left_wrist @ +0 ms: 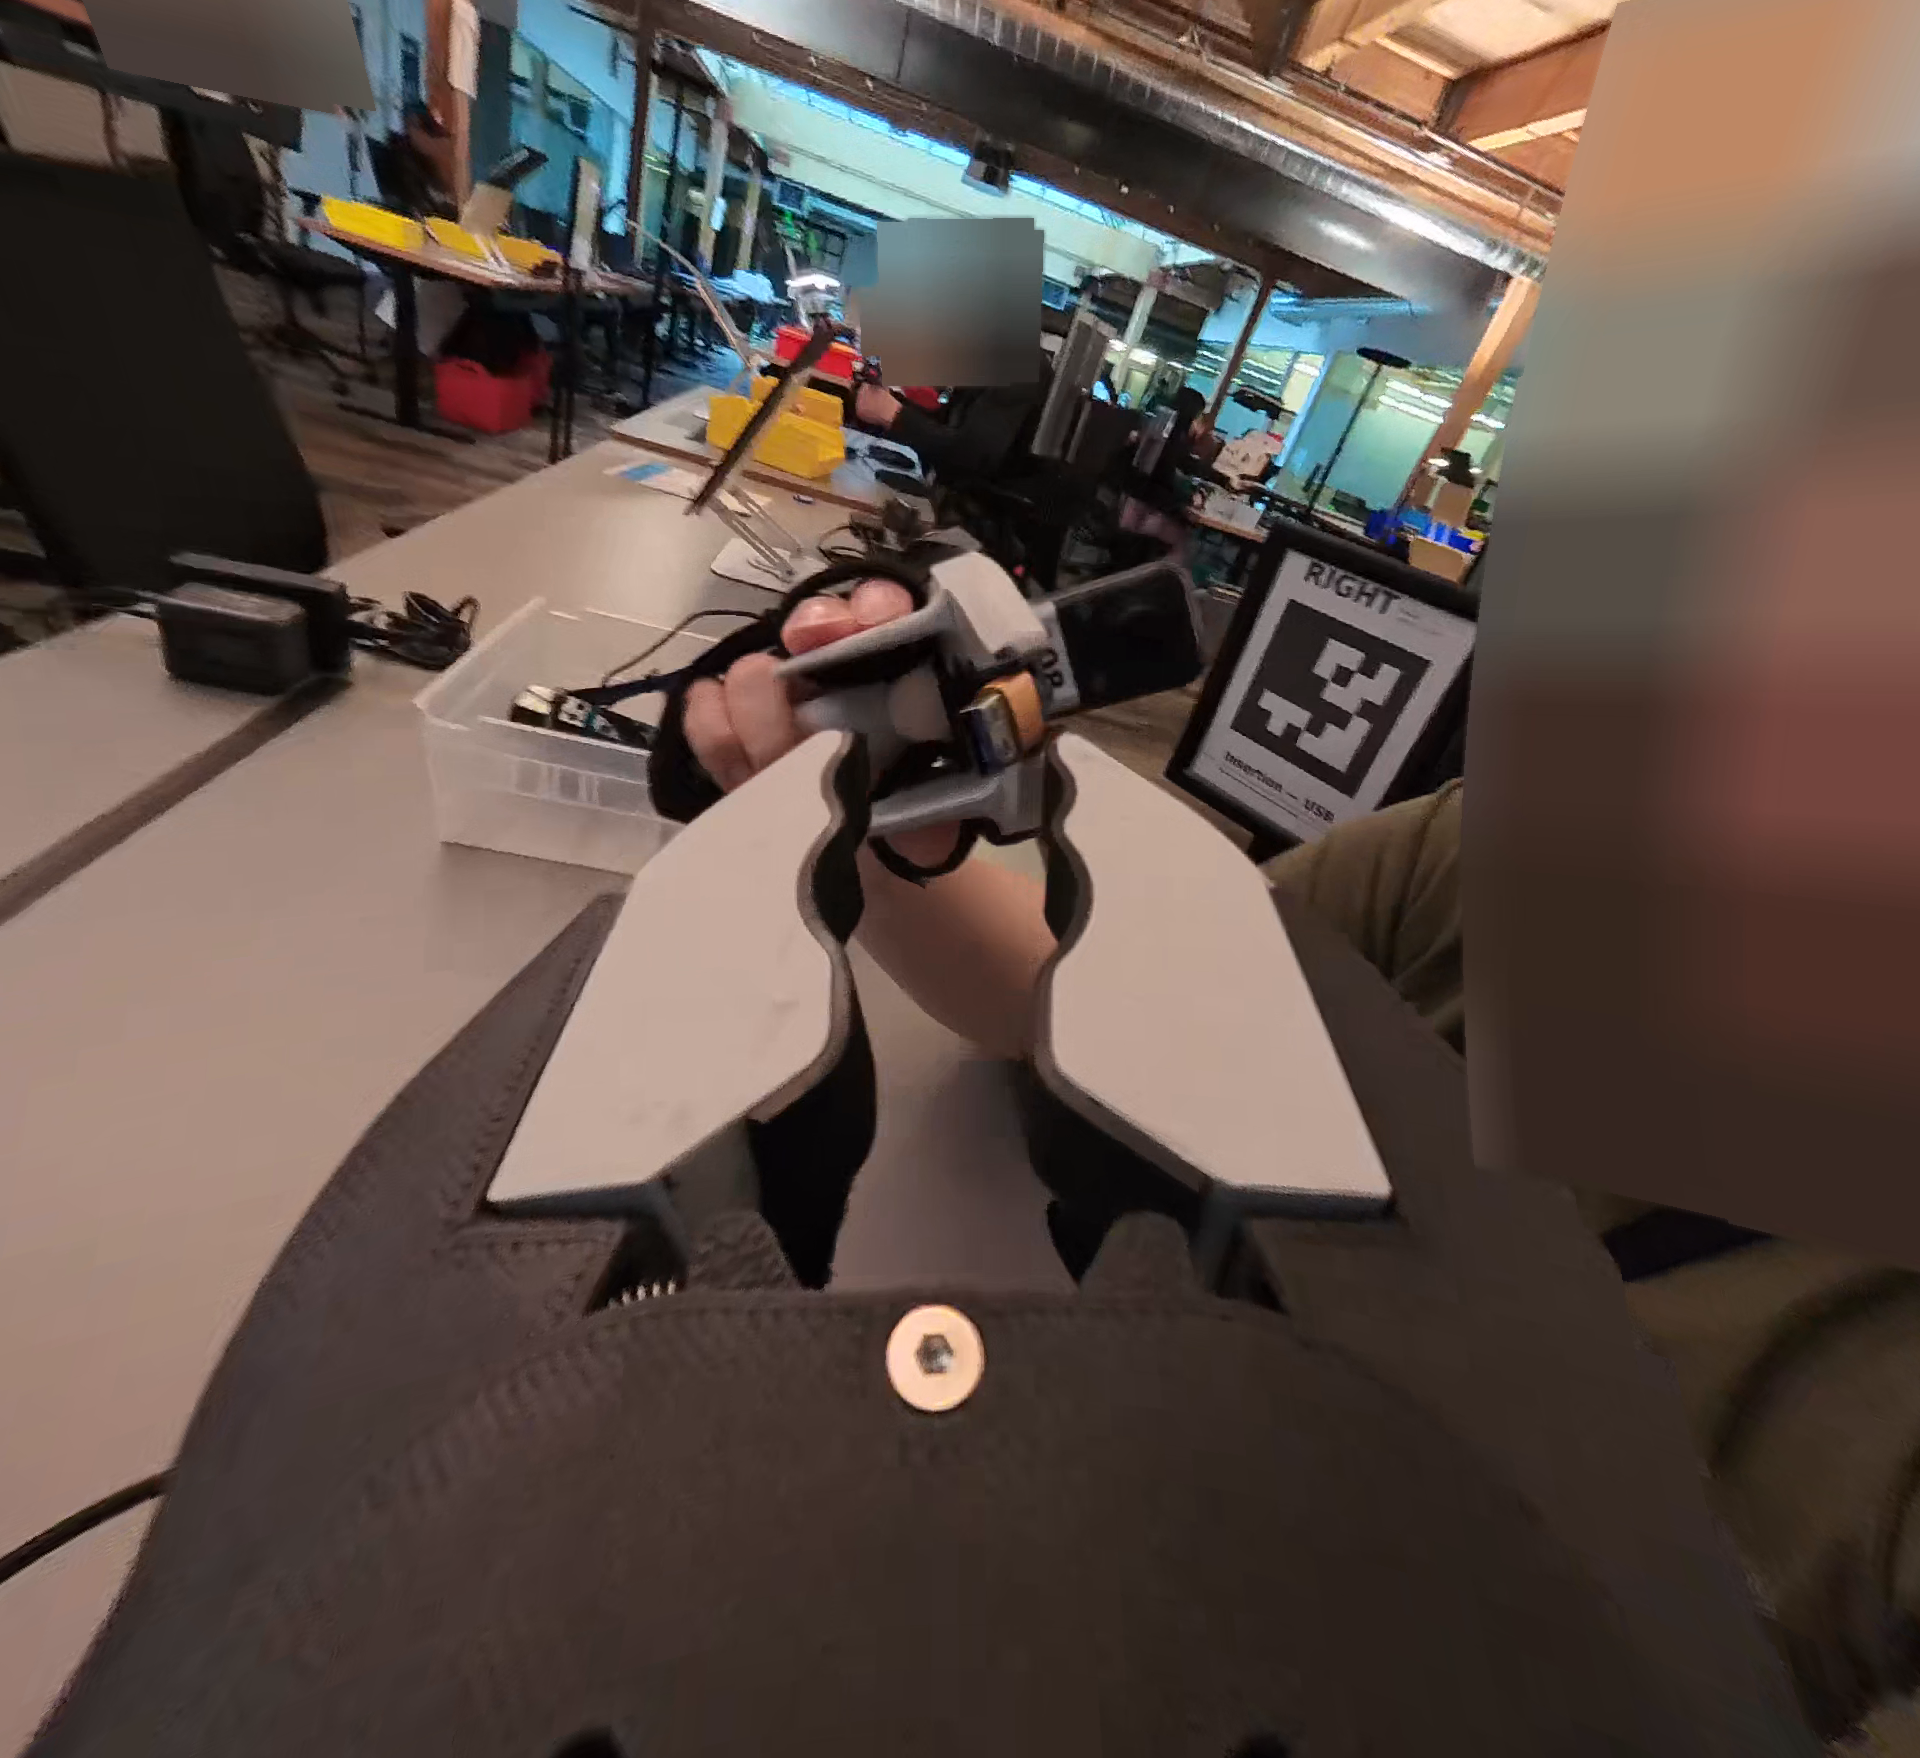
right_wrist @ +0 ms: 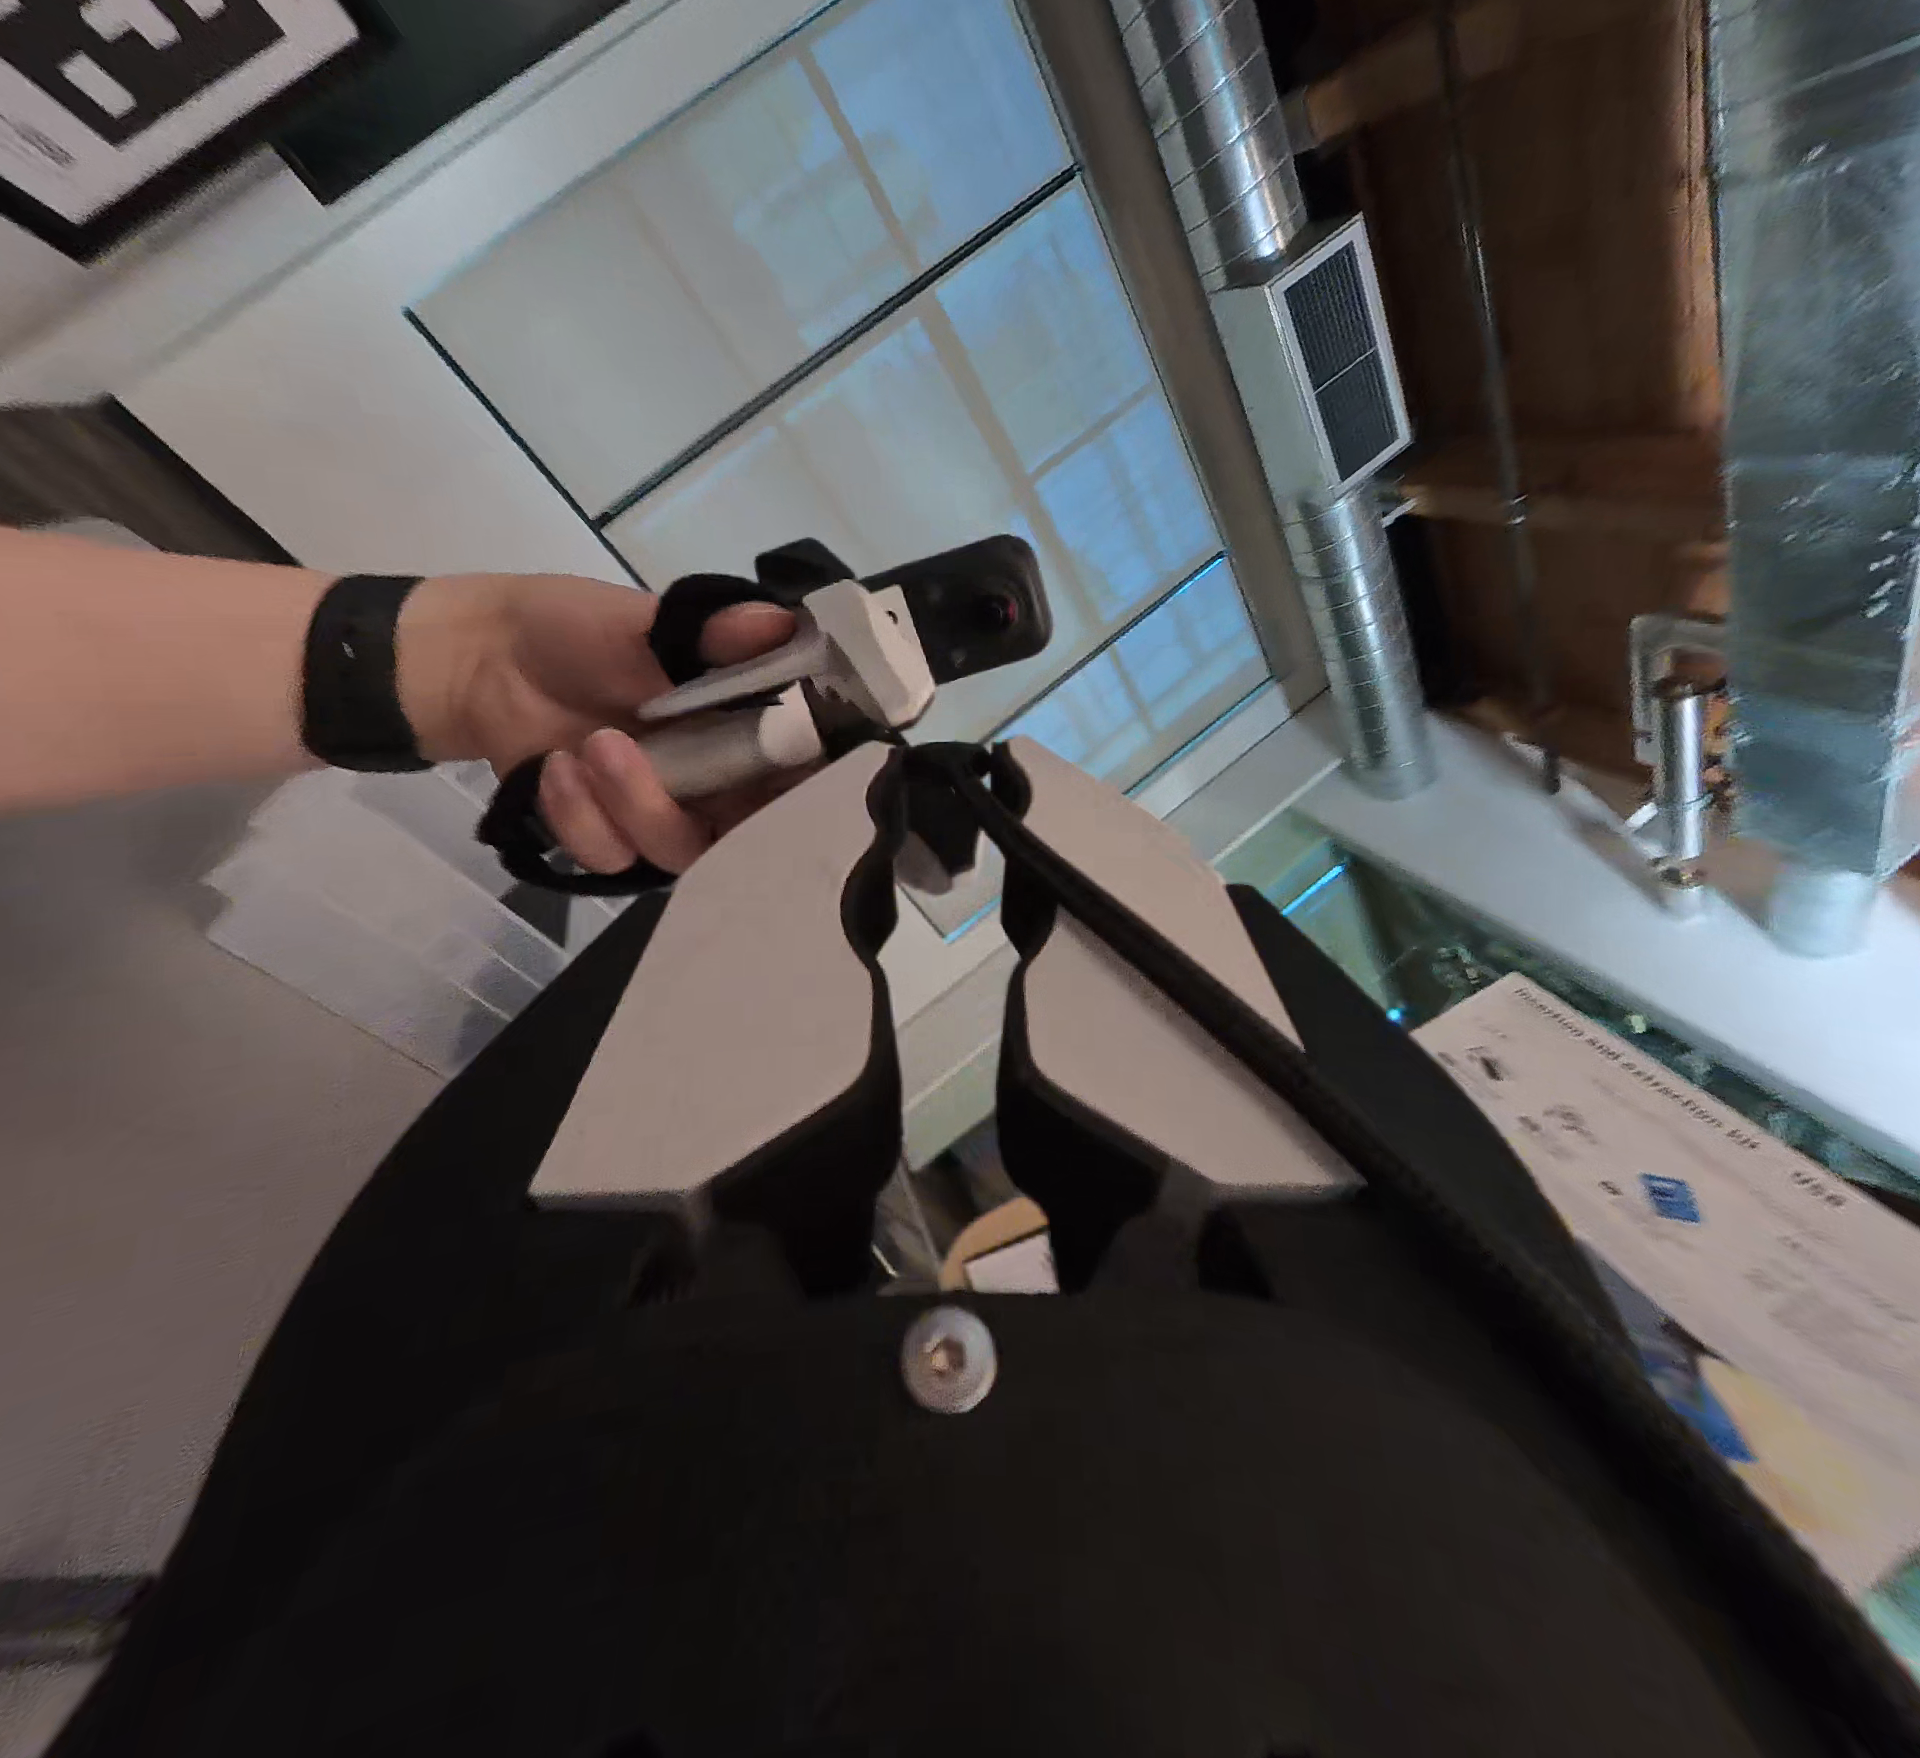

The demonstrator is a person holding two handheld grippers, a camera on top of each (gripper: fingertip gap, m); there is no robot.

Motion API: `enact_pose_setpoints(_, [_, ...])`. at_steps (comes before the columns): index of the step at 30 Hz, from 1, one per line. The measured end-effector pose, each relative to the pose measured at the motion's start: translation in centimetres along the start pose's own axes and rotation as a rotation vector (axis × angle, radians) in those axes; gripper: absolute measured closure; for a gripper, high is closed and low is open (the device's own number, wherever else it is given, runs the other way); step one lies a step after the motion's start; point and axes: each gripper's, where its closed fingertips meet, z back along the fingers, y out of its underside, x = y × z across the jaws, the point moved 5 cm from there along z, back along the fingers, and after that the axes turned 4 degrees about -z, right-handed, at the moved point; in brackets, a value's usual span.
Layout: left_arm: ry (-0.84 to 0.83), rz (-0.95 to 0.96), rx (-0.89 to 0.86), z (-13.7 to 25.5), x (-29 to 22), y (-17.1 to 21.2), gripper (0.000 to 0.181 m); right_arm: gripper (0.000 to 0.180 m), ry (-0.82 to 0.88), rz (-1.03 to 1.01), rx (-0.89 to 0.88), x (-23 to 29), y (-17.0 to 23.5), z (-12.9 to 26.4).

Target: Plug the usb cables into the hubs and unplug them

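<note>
Facing each other midair, left gripper (left_wrist: pixel 945 835) gapes empty; right gripper (right_wrist: pixel 940 794) pinches a black cable (right_wrist: pixel 1143 960).

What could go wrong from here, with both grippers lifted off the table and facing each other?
1. The right gripper pinches a black cable that trails back across one of its own fingers; a pull could snag the cable or drag it loose.
2. The left gripper sits almost tip to tip with the other one in mid-air, so a small misjudged move could knock them together.
</note>
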Motion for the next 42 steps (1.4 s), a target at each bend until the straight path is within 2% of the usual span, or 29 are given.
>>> enact_pose_setpoints(2, [0.057, 0.026, -0.035, -0.3, -0.3, -0.2, 0.157, 0.164, 0.011, 0.054, 0.019, 0.1, 0.3, 0.0])
enact_pose_setpoints(4, [0.063, 0.032, -0.048, -0.4, -0.1, -0.2, 0.173, 0.164, 0.011, 0.071, -0.003, 0.3, 0.2, 0.0])
enact_pose_setpoints(5, [0.057, 0.036, -0.054, -0.3, 0.1, -0.2, 0.173, 0.164, 0.016, 0.066, 0.005, 0.2, 0.3, 0.0])
enact_pose_setpoints(10, [-0.042, -0.002, 0.02, -0.1, 0.6, 0.3, 0.175, 0.162, -0.001, 0.091, 0.122, 0.2, 1.5, 0.0])
enact_pose_setpoints(15, [-0.069, 0.04, 0.05, 0.4, 1.0, 0.6, 0.175, 0.164, -0.029, 0.104, 0.182, 0.5, 1.9, -0.2])
enact_pose_setpoints(25, [-0.082, 0.135, 0.065, 0.7, 2.0, 1.3, 0.174, 0.164, -0.039, 0.152, 0.244, 1.0, 2.8, -0.3])
enact_pose_setpoints(42, [-0.132, 0.094, 0.072, 0.3, 2.4, 1.3, 0.174, 0.164, -0.049, 0.033, 0.27, 0.6, 3.3, -0.1])
